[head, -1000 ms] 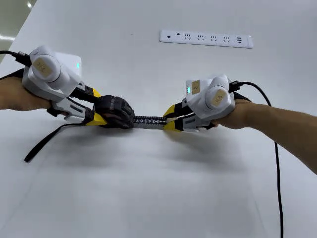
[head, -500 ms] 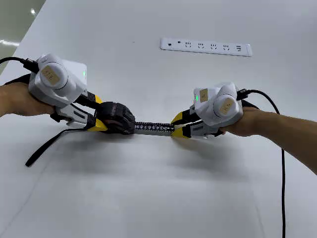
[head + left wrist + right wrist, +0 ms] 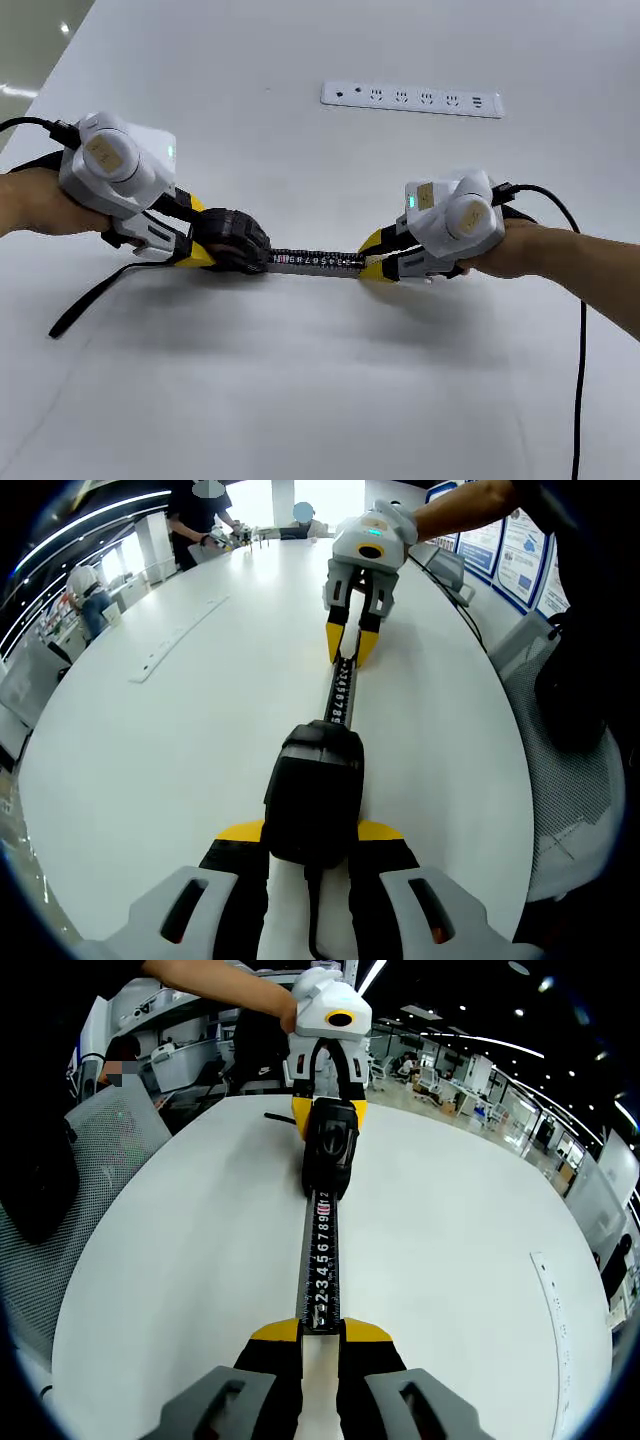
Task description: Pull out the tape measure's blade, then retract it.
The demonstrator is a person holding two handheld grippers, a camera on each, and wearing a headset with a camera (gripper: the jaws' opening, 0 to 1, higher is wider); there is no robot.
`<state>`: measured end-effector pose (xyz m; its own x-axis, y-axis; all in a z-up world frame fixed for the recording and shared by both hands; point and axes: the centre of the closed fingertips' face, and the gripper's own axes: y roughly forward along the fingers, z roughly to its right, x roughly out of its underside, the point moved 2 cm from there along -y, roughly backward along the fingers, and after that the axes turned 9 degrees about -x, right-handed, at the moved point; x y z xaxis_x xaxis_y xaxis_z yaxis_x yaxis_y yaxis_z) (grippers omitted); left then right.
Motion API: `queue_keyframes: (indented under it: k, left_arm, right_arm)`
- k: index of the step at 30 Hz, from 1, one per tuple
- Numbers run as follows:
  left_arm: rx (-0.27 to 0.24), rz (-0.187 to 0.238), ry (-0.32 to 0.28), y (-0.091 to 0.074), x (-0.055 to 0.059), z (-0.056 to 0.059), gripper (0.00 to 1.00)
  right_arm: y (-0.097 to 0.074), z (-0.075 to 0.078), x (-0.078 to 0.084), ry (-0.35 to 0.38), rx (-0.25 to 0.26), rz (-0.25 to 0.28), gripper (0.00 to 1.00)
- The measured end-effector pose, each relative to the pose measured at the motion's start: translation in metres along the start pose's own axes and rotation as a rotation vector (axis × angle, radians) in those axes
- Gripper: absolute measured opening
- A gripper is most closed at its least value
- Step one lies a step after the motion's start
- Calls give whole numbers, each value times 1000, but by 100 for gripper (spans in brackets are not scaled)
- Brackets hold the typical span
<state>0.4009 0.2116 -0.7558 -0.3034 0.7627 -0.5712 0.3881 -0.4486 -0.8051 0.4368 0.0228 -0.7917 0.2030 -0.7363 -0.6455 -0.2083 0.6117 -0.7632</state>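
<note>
A white table [image 3: 300, 400] bears a white power strip [image 3: 412, 99] at its far side and a black strap [image 3: 88, 298].

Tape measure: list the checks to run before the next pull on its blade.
1. Left claw shut on the tape measure case: ok.
2. Right claw shut on the blade at its end: ok.
3. Blade straight and flat between the two claws, markings up: ok.
4. Blade free to slide out of the case: cannot tell.
5. Strap trailing behind the case, away from the blade: ok.
6. Bare table along the pull line beyond the right claw: ok.
</note>
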Motion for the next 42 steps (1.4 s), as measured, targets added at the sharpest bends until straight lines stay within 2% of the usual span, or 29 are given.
queue_keyframes:
  k: [21, 42]
  left_arm:
    - [1, -29, 10, 0, 0, 0, 25]
    - [-4, -40, 12, -1, 0, 2, 25]
  right_arm:
    - [-18, -8, 15, 13, 5, -29, 8]
    - [-40, -11, 44, 39, 14, -68, 8]
